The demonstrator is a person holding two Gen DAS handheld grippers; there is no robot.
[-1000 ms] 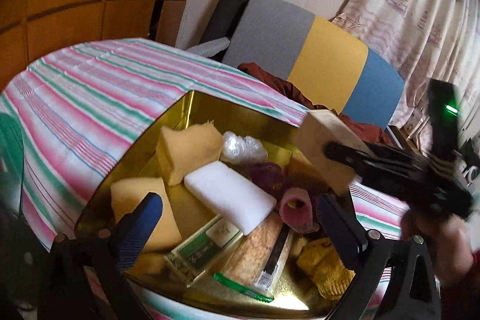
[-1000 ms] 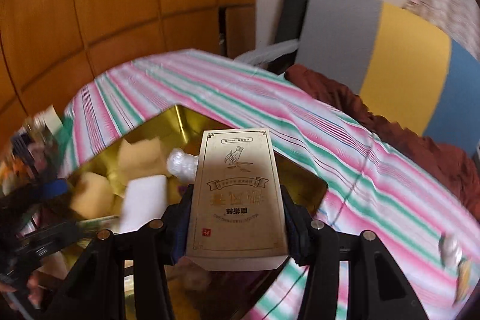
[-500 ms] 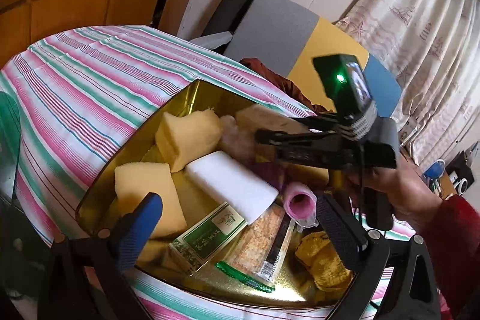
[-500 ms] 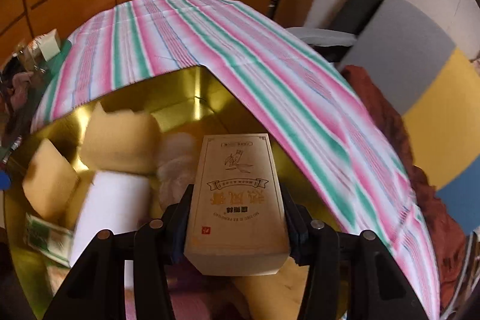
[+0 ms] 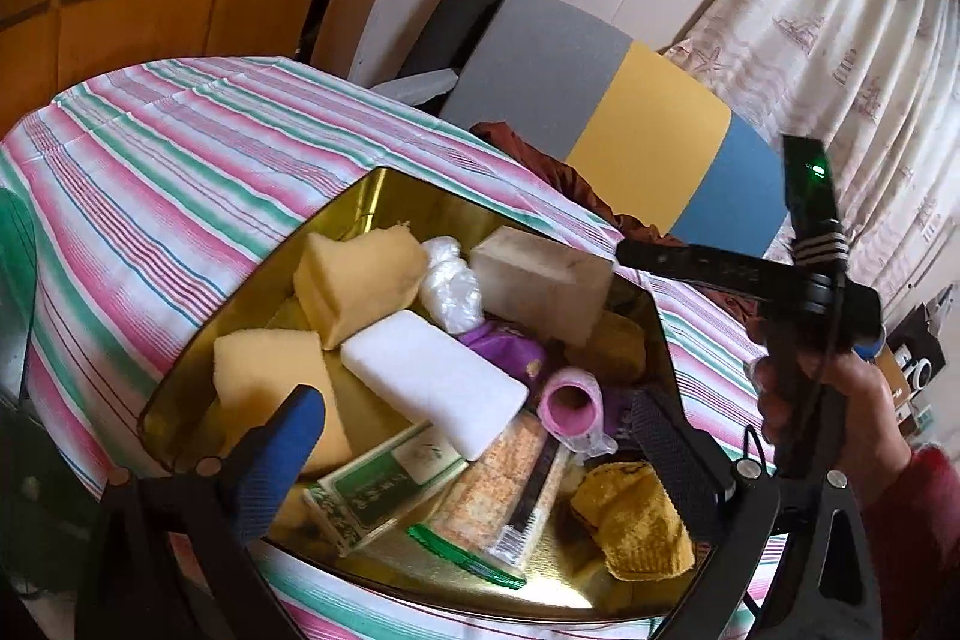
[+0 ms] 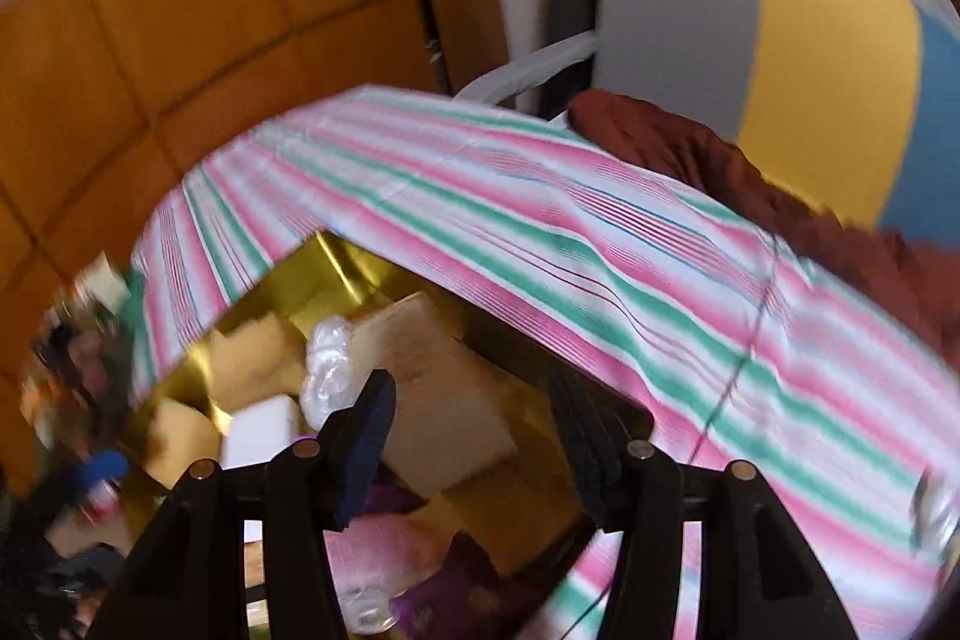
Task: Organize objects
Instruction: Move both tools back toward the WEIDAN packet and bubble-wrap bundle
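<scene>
A gold tray [image 5: 384, 196] on the striped tablecloth holds several things. The tan box [image 5: 540, 283] lies at its far side, next to a clear plastic bag [image 5: 450, 286]. The box also shows in the blurred right wrist view [image 6: 444, 388]. My right gripper [image 6: 474, 436] is open and empty, just above and behind the box; it shows in the left wrist view [image 5: 720, 268]. My left gripper [image 5: 474, 442] is open and empty over the tray's near side, above a white sponge [image 5: 432, 376].
Yellow sponges [image 5: 354, 280], a pink roll [image 5: 570, 403], a green packet [image 5: 384, 490], a cracker pack [image 5: 504, 502] and a yellow cloth [image 5: 636, 520] fill the tray. The striped tablecloth [image 5: 180, 172] lies to the left. A padded chair back [image 5: 600, 100] stands behind.
My right gripper carried the tan box over the tray, let it go at the far side, opened and pulled back. The left gripper stayed open over the tray.
</scene>
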